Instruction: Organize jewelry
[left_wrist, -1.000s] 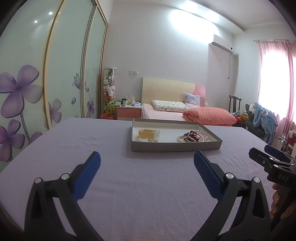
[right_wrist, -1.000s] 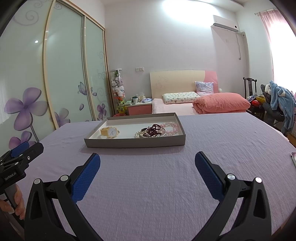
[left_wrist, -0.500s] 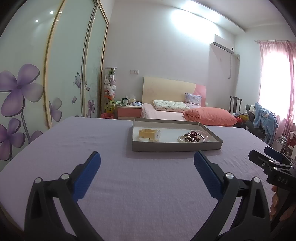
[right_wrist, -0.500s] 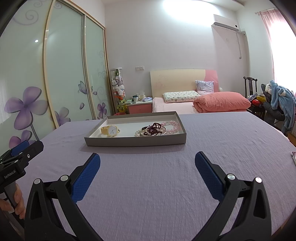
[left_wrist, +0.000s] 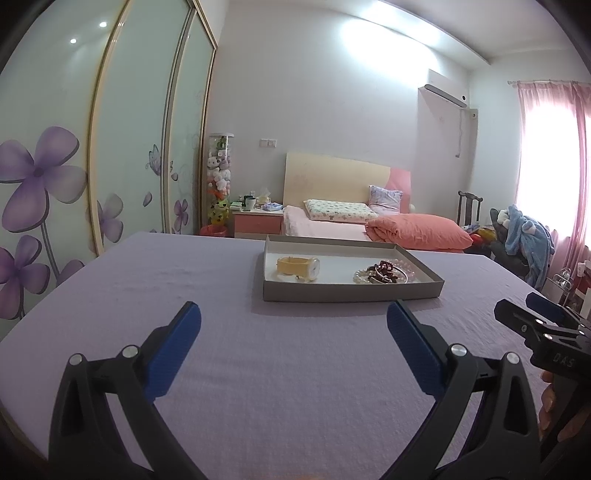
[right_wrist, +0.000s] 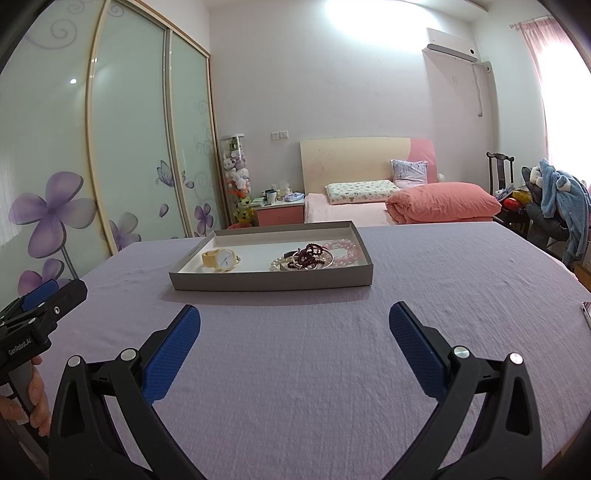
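A shallow grey tray (left_wrist: 351, 291) (right_wrist: 273, 282) sits on the purple cloth ahead of both grippers. In it lie a yellow watch (left_wrist: 298, 266) (right_wrist: 219, 258) on the left and a tangle of dark red beads, pearls and pink beads (left_wrist: 384, 273) (right_wrist: 314, 255) on the right. My left gripper (left_wrist: 293, 323) is open and empty, short of the tray. My right gripper (right_wrist: 293, 323) is open and empty, also short of the tray. Each gripper shows at the edge of the other's view.
The purple-covered table (right_wrist: 332, 350) stretches wide around the tray. A flat object lies at its right edge (right_wrist: 586, 314). Behind are a bed with a pink quilt (right_wrist: 439, 203), a nightstand (right_wrist: 280, 214), a flowered wardrobe (left_wrist: 55, 177) and a chair with clothes (right_wrist: 561, 206).
Both grippers have edged slightly toward the tray; both stay open and empty. Nothing in the tray has moved.
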